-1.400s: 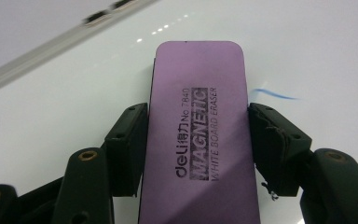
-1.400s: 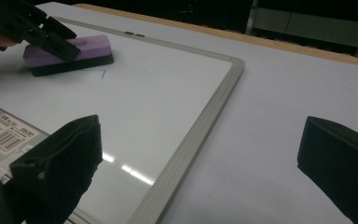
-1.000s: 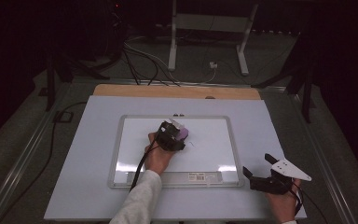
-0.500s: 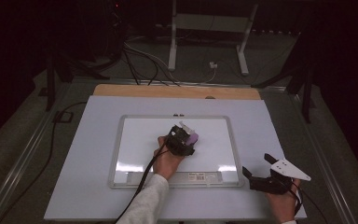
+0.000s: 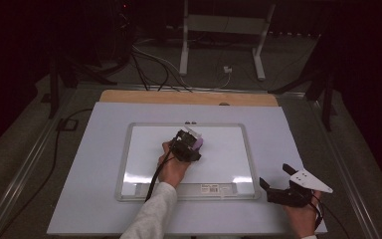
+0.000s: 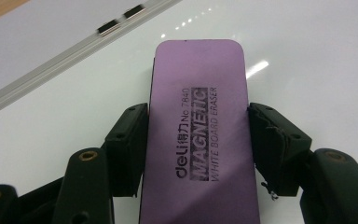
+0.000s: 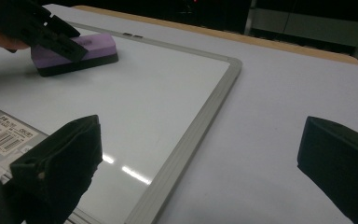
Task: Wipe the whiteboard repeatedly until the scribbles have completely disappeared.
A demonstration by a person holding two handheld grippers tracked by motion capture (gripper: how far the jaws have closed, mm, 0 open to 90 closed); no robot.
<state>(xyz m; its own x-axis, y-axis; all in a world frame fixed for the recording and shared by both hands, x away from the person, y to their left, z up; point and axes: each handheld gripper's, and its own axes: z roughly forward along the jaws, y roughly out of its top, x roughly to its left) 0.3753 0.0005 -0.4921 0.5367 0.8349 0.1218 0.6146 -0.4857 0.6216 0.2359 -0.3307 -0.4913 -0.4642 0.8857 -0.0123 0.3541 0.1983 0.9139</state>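
Note:
A purple magnetic whiteboard eraser lies flat on the whiteboard, and my left gripper is shut on its two long sides. In the right gripper view the eraser sits far left on the board with the left gripper's jaw over it. My right gripper rests on the table off the whiteboard's lower right corner, open, with nothing between its fingers.
The whiteboard's grey frame runs between my right gripper and the eraser. A white mat covers the table, with a wooden strip along its far edge. Cables and stand legs lie on the floor beyond.
My left gripper has slid the eraser a little to the right across the whiteboard. The right gripper has stayed where it was.

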